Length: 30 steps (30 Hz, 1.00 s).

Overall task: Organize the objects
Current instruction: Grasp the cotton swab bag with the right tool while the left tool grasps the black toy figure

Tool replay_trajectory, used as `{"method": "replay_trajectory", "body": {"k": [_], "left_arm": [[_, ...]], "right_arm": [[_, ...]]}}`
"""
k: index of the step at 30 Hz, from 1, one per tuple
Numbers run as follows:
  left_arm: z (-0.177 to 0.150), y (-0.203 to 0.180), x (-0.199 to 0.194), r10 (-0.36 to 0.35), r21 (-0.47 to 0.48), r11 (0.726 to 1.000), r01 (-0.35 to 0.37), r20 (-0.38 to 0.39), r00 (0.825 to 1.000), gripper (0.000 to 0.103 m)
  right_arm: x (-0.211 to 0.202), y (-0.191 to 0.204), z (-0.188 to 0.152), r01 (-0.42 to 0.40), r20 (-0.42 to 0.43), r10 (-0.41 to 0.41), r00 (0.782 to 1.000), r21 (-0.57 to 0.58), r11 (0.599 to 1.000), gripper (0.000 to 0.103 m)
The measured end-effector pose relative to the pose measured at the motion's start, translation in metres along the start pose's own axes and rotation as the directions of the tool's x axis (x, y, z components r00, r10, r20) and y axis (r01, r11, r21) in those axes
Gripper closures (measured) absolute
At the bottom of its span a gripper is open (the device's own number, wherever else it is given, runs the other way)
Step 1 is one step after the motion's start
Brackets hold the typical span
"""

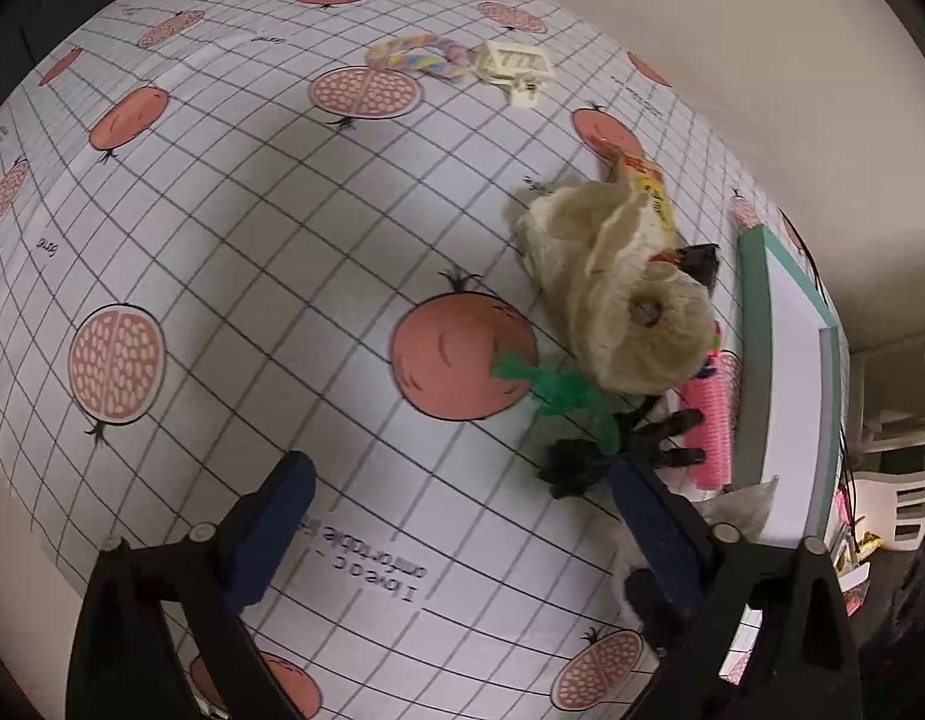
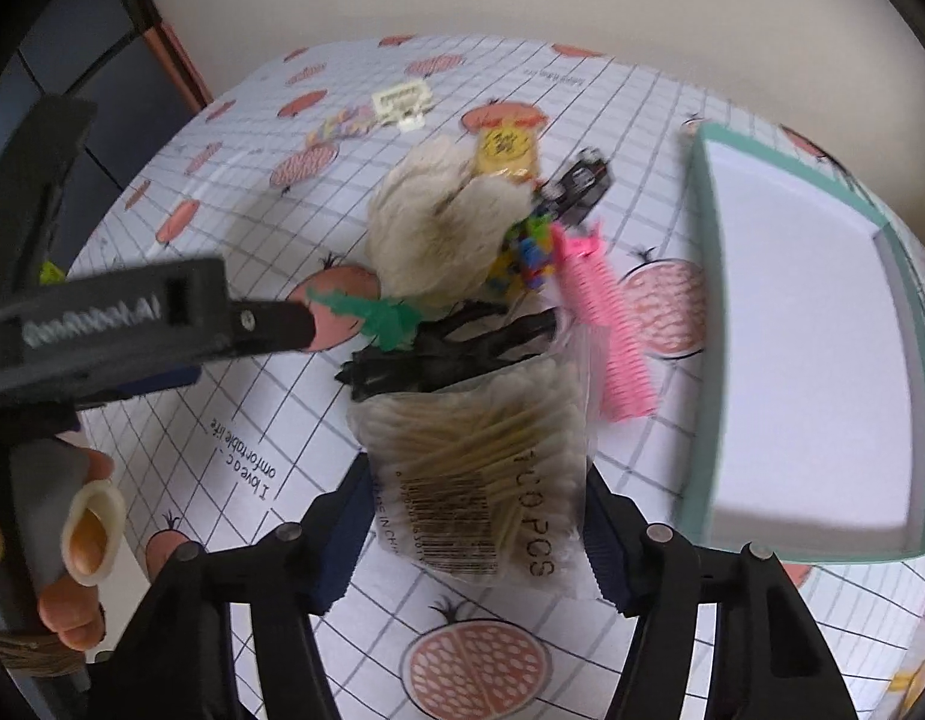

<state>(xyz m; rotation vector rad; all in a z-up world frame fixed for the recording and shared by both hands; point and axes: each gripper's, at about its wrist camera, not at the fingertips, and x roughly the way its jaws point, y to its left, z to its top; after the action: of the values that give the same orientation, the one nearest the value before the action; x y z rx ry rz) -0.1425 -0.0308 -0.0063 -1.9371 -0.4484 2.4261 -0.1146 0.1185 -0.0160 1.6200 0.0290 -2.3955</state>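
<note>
Nearest in the right wrist view, the right gripper point(image 2: 471, 531) has its two blue pads closed against the sides of a clear bag of cotton swabs point(image 2: 471, 468), barcode facing the camera. Just above the bag lies a black claw clip point(image 2: 456, 354), with a green plastic piece point(image 2: 378, 315) to its left and a pink comb point(image 2: 606, 324) to its right. Beyond these sits a cream fluffy item point(image 2: 432, 234), then small coloured blocks point(image 2: 522, 258), a dark toy car point(image 2: 579, 183) and a yellow packet point(image 2: 507, 150); motion blur softens all of them. A teal-edged white tray point(image 2: 900, 276) fills the right of the frame, its far edge cut off. At the left, a hand point(image 2: 72, 540) holds the other tool, whose black body crosses the frame and hides part of the tablecloth point(image 2: 234, 396).

In the left wrist view, the left gripper point(image 1: 462, 516) stands wide apart over bare cloth with nothing between its fingers; its right finger covers the lower end of the clutter. Farthest, upper centre, lie a pastel rope loop point(image 1: 414, 57) and a cream hair clip point(image 1: 513, 69).
</note>
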Motion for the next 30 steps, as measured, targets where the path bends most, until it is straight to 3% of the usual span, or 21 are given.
{"method": "replay_trajectory", "body": {"k": [3, 11, 14, 20, 27, 30], "left_arm": [[-0.003, -0.007, 0.001, -0.009, 0.016, 1.0, 0.009, 0.001, 1.0, 0.006], [-0.01, -0.032, 0.001, -0.039, 0.081, 0.996, 0.038, 0.006, 0.999, 0.021], [-0.014, -0.043, 0.007, -0.032, 0.124, 0.992, 0.032, -0.001, 0.999, 0.029], [-0.021, -0.067, 0.012, 0.032, 0.242, 0.97, -0.04, 0.038, 0.999, 0.03], [-0.024, -0.086, 0.023, 0.039, 0.307, 0.95, -0.051, 0.046, 0.998, 0.031], [-0.026, -0.09, 0.028, 0.059, 0.335, 0.94, -0.067, 0.033, 0.998, 0.037]], "right_arm": [[-0.012, -0.015, 0.0, 0.018, 0.042, -0.019, 0.999, 0.025, 1.0, 0.037], [-0.062, -0.084, -0.004, 0.075, 0.143, -0.101, 0.985, 0.173, 0.982, 0.037], [-0.064, -0.113, -0.004, 0.07, 0.14, -0.109, 0.984, 0.26, 0.963, 0.037], [-0.058, -0.145, -0.012, 0.075, 0.104, -0.119, 0.987, 0.352, 0.933, 0.037], [-0.052, -0.15, -0.012, 0.069, 0.094, -0.111, 0.989, 0.368, 0.927, 0.037], [-0.051, -0.149, -0.013, 0.069, 0.092, -0.109, 0.99, 0.365, 0.928, 0.037]]}}
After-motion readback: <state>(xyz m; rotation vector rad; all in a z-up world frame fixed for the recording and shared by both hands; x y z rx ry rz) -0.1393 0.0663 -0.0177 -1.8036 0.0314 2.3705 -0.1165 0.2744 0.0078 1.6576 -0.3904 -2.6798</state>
